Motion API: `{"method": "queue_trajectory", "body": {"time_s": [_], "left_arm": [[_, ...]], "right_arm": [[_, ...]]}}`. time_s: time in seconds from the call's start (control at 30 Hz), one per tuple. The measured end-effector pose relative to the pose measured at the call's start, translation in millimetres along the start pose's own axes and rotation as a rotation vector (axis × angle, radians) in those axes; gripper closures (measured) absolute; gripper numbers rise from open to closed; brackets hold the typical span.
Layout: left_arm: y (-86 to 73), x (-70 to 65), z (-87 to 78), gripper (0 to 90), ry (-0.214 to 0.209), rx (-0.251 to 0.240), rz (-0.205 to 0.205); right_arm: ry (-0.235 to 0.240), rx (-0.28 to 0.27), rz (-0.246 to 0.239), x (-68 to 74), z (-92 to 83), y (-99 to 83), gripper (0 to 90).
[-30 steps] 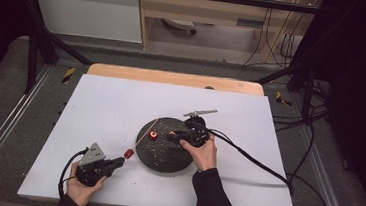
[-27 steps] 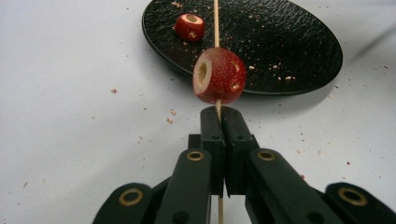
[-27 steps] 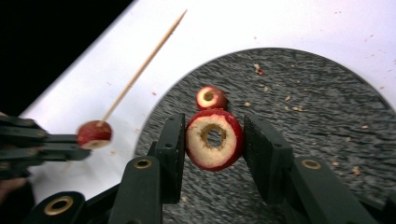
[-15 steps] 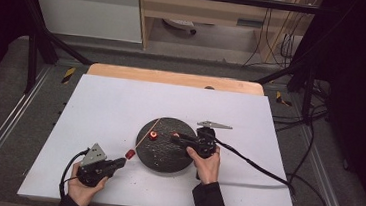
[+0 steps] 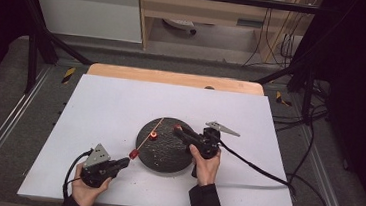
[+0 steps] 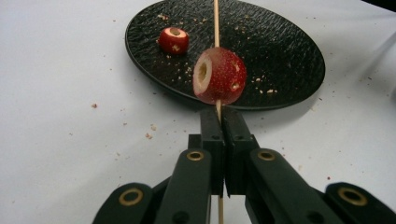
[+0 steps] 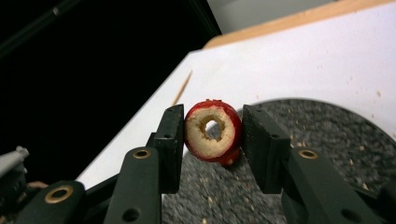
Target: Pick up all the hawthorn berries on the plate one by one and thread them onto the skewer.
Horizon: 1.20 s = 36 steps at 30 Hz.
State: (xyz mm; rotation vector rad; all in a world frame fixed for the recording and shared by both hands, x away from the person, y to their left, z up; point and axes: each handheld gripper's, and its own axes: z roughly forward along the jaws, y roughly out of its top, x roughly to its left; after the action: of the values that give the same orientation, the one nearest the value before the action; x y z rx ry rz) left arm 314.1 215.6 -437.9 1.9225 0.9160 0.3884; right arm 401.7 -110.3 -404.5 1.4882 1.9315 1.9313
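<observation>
- The left gripper (image 5: 124,163), low at the desk's seven o'clock, is clamped tight on a thin wooden skewer (image 6: 216,18) carrying one cored red fruit (image 6: 218,75).
- The right gripper (image 5: 177,130), over the round black plate (image 5: 166,157), pinches a second cored fruit (image 7: 213,130).
- A third fruit (image 5: 153,136) lies on the plate: three in all.

White table sheet (image 5: 115,107) beneath both grippers, crumbs (image 6: 149,131) just left of the left gripper (image 5: 124,163), wooden table edge (image 5: 173,77) beyond the right gripper (image 5: 177,129), white cabinet (image 5: 89,9) and wooden shelf (image 5: 204,9) far behind, floor cables (image 5: 313,144) to its right.
</observation>
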Motion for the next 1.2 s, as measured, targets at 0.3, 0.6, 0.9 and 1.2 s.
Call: {"method": "queue_trajectory", "body": {"time_s": [0.3, 0.6, 0.9, 1.2], "left_arm": [[6.4, -6.7, 1.9, 88.3, -0.007, -0.019, 0.001], [11.0, -13.4, 5.0, 88.3, -0.016, -0.030, 0.008], [16.0, -22.0, 8.6, 88.3, -0.032, -0.049, 0.009], [23.1, -31.2, 11.7, 88.3, -0.044, -0.081, 0.016]], "right_arm": [[0.034, -0.111, 0.027, 1.1, -1.7, 8.4, 61.2], [0.038, -0.185, 0.049, -0.5, -2.0, 17.0, 61.2], [0.045, -0.253, 0.067, -1.9, -2.8, 25.1, 61.2], [0.050, -0.293, 0.075, -3.2, -3.6, 30.0, 61.2]]}}
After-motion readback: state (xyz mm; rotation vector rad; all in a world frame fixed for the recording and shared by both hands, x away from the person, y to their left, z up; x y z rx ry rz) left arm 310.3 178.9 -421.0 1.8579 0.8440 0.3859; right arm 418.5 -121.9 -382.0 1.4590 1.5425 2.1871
